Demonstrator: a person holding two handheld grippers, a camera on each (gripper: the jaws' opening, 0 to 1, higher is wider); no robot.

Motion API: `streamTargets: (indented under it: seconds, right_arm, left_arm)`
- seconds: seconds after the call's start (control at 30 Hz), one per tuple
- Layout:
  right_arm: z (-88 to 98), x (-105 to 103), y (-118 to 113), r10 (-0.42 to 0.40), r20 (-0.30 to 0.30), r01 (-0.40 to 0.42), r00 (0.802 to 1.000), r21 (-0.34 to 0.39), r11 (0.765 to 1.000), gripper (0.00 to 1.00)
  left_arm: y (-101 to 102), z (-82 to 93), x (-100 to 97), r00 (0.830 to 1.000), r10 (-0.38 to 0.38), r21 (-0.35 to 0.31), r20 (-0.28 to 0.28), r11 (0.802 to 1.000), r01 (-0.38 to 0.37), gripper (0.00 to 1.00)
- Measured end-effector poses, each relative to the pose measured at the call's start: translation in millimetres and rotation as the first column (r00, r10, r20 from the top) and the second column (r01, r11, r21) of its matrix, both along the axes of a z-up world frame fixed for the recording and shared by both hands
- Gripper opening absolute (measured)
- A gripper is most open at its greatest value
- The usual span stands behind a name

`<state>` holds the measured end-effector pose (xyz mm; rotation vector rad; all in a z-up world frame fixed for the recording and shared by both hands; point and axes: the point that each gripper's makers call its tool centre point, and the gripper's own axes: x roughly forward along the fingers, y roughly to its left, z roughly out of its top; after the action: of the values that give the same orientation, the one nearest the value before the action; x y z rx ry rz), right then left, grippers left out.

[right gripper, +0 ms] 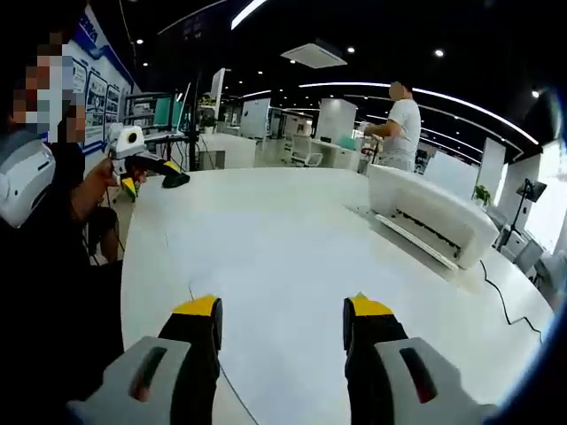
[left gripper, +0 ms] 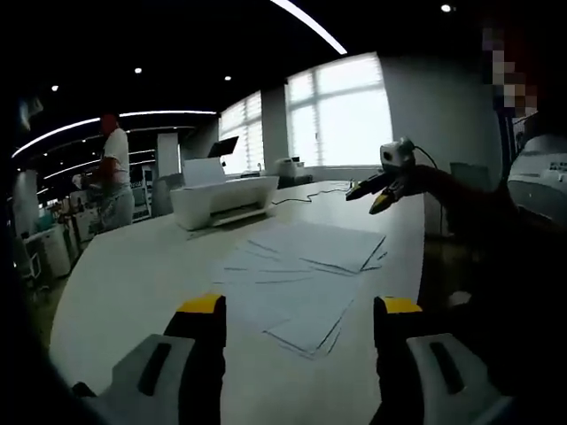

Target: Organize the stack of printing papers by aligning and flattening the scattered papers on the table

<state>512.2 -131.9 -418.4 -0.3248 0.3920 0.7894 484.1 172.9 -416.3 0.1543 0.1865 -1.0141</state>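
Approach step, nothing touched yet. Left gripper [left gripper: 297, 323] and right gripper [right gripper: 282, 319] both had jaws apart, empty. Scattered papers [left gripper: 306, 274] lay on the table [left gripper: 133, 274] at 12 o'clock from left gripper, printer [left gripper: 223, 200] beyond at 11. Next: close in, square the edges.

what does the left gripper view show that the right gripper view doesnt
Left gripper view: the scattered papers fanned loosely on the table, bright windows behind, and the right gripper coming in over the far edge.

Right gripper view: the left gripper held at the table's far side, wall posters, and a cable trailing from the printer.

Both: the white table, the white printer, a person standing in the background, and each view's own open jaws, holding nothing.
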Motion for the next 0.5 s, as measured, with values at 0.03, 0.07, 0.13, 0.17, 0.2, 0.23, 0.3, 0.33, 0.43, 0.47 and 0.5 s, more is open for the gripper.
streamTargets:
  seconds: [0.03,0.07,0.13,0.17,0.2,0.23,0.3,0.33,0.43,0.47,0.5]
  right_arm:
    - [0.3,1,-1,-0.001,-0.001,0.001,1.000,0.000,1.000,0.51]
    - [0.6,1,-1,-0.002,-0.001,0.002,1.000,0.000,1.000,0.51]
    - [1.4,2,-2,-0.003,-0.003,0.003,1.000,0.001,1.000,0.51]
    - [1.5,3,-2,-0.003,-0.004,0.003,1.000,0.000,1.000,0.51]
    - [1.5,4,-3,-0.003,-0.005,0.003,1.000,-0.001,1.000,0.51]
    - [1.5,5,-3,-0.003,-0.006,0.003,1.000,-0.001,1.000,0.51]
    - [1.2,7,-4,-0.003,-0.010,0.003,1.000,-0.003,1.000,0.51]
    - [0.7,8,-5,-0.005,-0.013,0.005,1.000,-0.003,1.000,0.51]
    - [-1.5,12,-6,-0.011,-0.021,0.011,1.000,-0.005,1.000,0.51]
    - [-2.2,14,-6,-0.012,-0.024,0.012,1.000,-0.004,1.000,0.51]
    - [-2.9,15,-7,-0.014,-0.027,0.014,1.000,-0.003,1.000,0.51]
  left_arm:
    - [-1,-0.3,0.5,1.000,-0.002,0.001,-0.002,1.000,0.002,0.71]
    - [-1,-0.6,1.3,1.000,-0.002,0.002,-0.003,1.000,0.002,0.71]
    - [-3,-1.2,2.9,1.000,-0.005,0.004,-0.007,1.000,0.005,0.70]
    - [-4,-1.4,3.4,1.000,-0.007,0.006,-0.008,1.000,0.007,0.70]
    - [-4,-1.7,3.9,1.000,-0.009,0.008,-0.009,1.000,0.009,0.70]
    - [-5,-1.9,4.4,1.000,-0.010,0.010,-0.010,1.000,0.011,0.70]
    - [-8,-2.6,5.5,1.000,-0.014,0.013,-0.012,1.000,0.014,0.72]
    - [-9,-3.7,5.9,1.000,-0.018,0.021,-0.011,1.000,0.018,0.72]
    - [-12,-8.9,8.3,1.000,-0.026,0.051,-0.009,0.998,0.026,0.72]
    - [-13,-9.5,9.0,1.000,-0.029,0.052,-0.012,0.998,0.029,0.72]
    - [-15,-10.2,9.7,0.999,-0.032,0.054,-0.014,0.998,0.033,0.72]
